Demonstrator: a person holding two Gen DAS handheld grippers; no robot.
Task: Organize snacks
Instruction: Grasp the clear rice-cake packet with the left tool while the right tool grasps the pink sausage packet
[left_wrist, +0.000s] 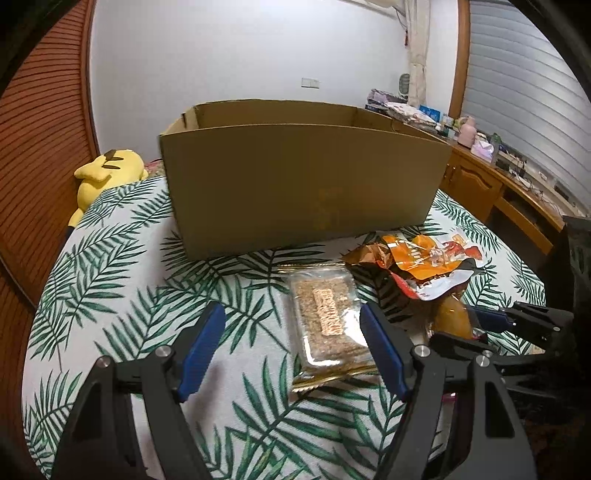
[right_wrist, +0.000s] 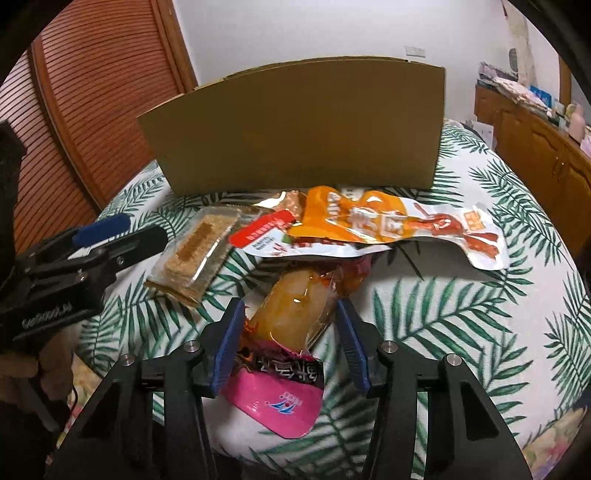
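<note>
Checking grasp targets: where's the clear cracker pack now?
The cracker pack lies on the leaf-print tablecloth before the cardboard box, between the left gripper jaws, nearer the right one.

Leaf-print table (left_wrist: 110, 258): box (left_wrist: 303, 184), snack packets (right_wrist: 369, 229).

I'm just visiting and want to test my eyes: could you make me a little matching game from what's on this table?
Things:
1. cardboard box
2. plush toy
3. clear cracker packet
4. pink-ended snack pouch

Descriptions:
A. yellow, at the table's far left edge
B. between the right tool's blue pads
C. open-topped, at the back
D. between the left tool's pads, nearer one pad

Pairs: 1-C, 2-A, 3-D, 4-B
</note>
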